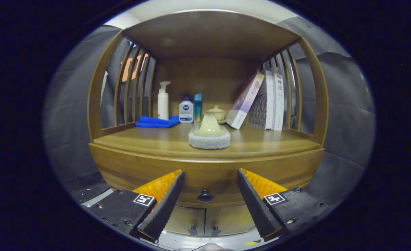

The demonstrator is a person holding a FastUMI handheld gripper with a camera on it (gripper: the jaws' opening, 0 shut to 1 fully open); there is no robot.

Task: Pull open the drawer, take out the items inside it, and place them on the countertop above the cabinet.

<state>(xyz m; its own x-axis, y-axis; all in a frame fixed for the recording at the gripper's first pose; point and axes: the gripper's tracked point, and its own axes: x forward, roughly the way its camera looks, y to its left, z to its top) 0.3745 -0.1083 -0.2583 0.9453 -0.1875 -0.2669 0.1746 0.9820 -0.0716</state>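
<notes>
Wooden and closed, the drawer (205, 174) sits just below the countertop (149, 143), its dark knob (204, 196) between the 2 spread fingers of the gripper (209, 181), which touch nothing.

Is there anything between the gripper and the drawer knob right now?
Nothing visible. The gripper is open, its fingers spread either side of the dark drawer knob, which sits in the gap just ahead of them on the closed drawer front. The countertop items stand higher up, out of the path.
</notes>
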